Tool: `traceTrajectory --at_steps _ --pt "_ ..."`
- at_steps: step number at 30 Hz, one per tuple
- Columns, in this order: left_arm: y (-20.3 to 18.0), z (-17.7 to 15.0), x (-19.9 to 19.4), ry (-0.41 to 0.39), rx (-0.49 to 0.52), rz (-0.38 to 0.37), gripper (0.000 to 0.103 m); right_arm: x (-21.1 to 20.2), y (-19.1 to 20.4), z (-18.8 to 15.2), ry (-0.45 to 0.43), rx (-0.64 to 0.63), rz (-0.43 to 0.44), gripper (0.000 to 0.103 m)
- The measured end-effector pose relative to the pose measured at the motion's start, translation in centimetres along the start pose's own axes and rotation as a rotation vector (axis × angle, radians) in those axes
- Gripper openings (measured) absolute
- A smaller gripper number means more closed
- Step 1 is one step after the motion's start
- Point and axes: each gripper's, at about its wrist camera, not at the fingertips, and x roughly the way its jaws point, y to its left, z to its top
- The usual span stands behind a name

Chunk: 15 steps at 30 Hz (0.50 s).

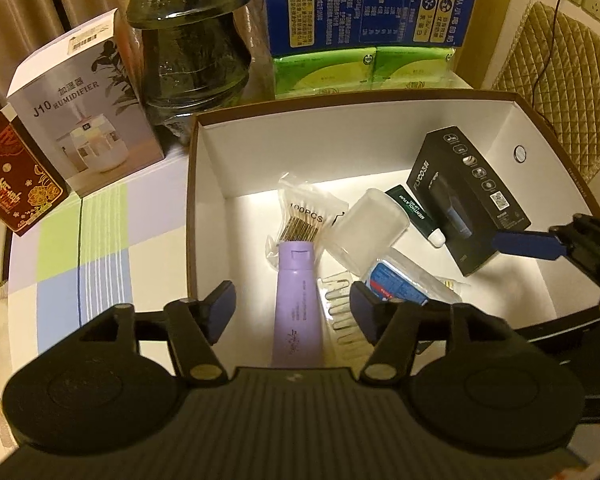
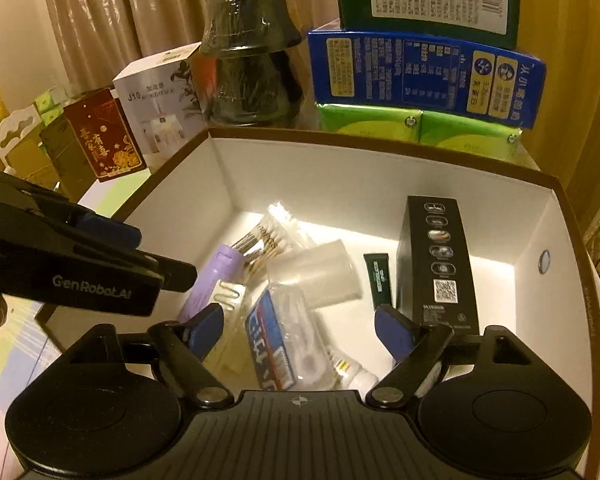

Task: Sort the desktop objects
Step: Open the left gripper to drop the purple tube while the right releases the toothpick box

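Left wrist view: left gripper (image 1: 292, 304) spread wide, nothing between the fingers, hovering over the near edge of the white box (image 1: 380, 136). Directly under it in the box lies the purple tube (image 1: 298, 304), cap toward the far wall. Paper clips (image 1: 342, 312) just right of the tube. Cotton swab bag (image 1: 306, 212) past the tube's cap. Clear cup (image 1: 366, 230) on its side right of the swabs; green lip balm (image 1: 416, 214) and black carton (image 1: 466, 200) further right. The right gripper (image 1: 524, 242) comes in at the box's right side, seen edge-on; I cannot tell its state here. Humidifier box (image 1: 88, 120) stands on the table (image 1: 100, 232) left of the white box.

Right wrist view: right gripper (image 2: 300, 330) spread, empty, above a blue-labelled clear packet (image 2: 278, 340) near the box's near wall. Black carton just right of its right finger.

Risks: contents crowded and overlapping, so closing on the tube could also catch the paper clips or snag the swab bag. The right finger could knock over the carton, which looks to be leaning.

Hard to tell: the packet's label is blurred, a small white bottle below it is half hidden by the gripper body, and the tube's near end is covered.
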Motion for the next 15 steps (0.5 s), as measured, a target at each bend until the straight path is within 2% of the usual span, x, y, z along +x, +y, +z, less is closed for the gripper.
traceTrajectory --at_steps 6,10,15 --pt "-0.2 -0.4 -1.0 -0.012 0.000 -0.009 0.064 -2.0 -1.0 -0.4 0.015 0.040 -0.014 0.084" --pt "-0.7 -0.6 -1.6 -0.025 0.006 -0.006 0.073 -3.1 -1.5 -0.8 0.019 0.073 -0.044 0.091" --pt "-1.2 -1.2 -2.7 -0.037 0.008 -0.016 0.074 -4.5 -1.8 -1.3 0.016 0.093 -0.074 0.094"
